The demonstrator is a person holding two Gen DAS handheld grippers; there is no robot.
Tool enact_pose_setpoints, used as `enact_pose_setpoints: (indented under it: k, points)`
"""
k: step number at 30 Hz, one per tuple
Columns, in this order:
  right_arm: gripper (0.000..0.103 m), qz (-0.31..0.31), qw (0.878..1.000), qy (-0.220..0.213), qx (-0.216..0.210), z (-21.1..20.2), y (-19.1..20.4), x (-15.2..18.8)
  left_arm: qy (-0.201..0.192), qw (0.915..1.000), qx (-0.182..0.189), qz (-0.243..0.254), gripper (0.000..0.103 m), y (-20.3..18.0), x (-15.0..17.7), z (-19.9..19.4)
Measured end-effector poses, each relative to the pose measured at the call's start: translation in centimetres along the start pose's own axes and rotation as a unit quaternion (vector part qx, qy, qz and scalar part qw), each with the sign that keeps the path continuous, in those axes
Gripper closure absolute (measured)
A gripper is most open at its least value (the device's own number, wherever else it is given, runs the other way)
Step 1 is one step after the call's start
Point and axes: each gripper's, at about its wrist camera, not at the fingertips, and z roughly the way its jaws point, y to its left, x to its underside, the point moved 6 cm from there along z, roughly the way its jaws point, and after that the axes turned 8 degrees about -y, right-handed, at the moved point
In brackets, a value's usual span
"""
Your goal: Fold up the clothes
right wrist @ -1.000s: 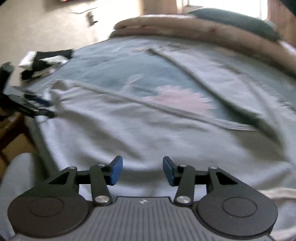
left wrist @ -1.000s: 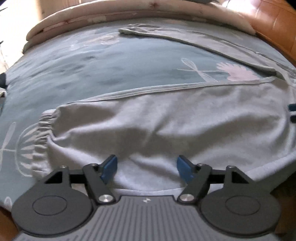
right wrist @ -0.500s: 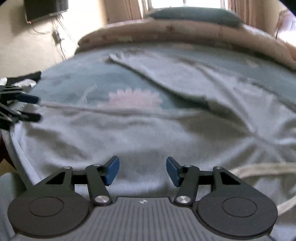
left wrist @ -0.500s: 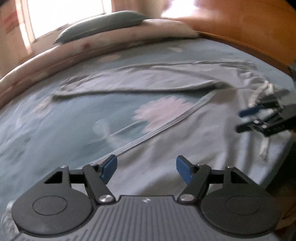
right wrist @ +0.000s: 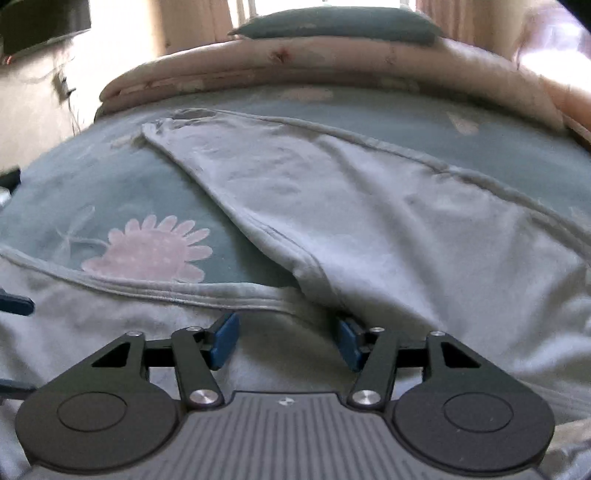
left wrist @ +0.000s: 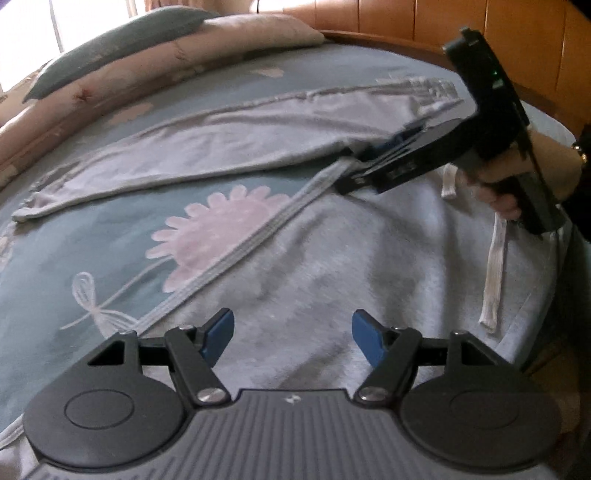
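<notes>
Grey trousers (left wrist: 332,258) lie spread on a floral bed (left wrist: 92,240). Left claw (left wrist: 292,338) gapes empty above them; right claw (right wrist: 286,341), at two o'clock, is opening, gripping nothing.

the right gripper (right wrist: 286,341) hangs low over grey sweatpants (right wrist: 388,229) spread on a bed, its jaws opening, blue pads (right wrist: 225,338) wide apart with only flat cloth beneath them and nothing pinched. just ahead of the pads the two legs meet at the crotch. one leg runs away up-left to its cuff; the other stretches left along the near edge. between the legs shows the blue-green bedsheet (right wrist: 122,192), printed with a pink flower (right wrist: 147,254). a rolled pink quilt (right wrist: 314,62) lies across the far end, a teal pillow (right wrist: 340,24) on top. at the left edge a blue fingertip of the left gripper (right wrist: 14,305) pokes in.
</notes>
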Motion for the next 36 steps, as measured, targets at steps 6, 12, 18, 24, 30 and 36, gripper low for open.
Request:
enact_pose_setpoints:
  k: [6,12,18,24,30,36]
  points:
    - [0.032,0.009,0.999,-0.008,-0.035,-0.6,0.8,-1.6,-0.003,0.9999,0.006,-0.013,0.031,0.4,-0.1,0.6]
    - [0.032,0.064,0.995,-0.074,-0.010,-4.0,-2.7,-3.9,-0.008,0.9998,0.012,-0.012,0.031,0.1,-0.1,0.7]
    - [0.023,0.070,0.997,-0.004,-0.030,0.7,0.3,-1.4,-0.003,0.9999,0.011,-0.012,0.031,-0.3,0.1,0.3]
    - [0.023,0.065,0.996,-0.020,-0.052,-3.8,1.3,-2.8,-0.013,0.9998,-0.008,-0.016,0.030,-0.4,-0.4,-1.4]
    - [0.019,0.102,0.993,-0.037,0.039,-12.9,-4.1,-1.1,-0.032,0.9991,-0.021,-0.018,0.029,-2.5,-1.5,-2.5]
    - [0.018,0.106,0.977,0.035,0.182,-17.1,-9.7,5.3,-0.050,0.9985,-0.010,0.019,0.025,-7.3,-2.7,-2.0]
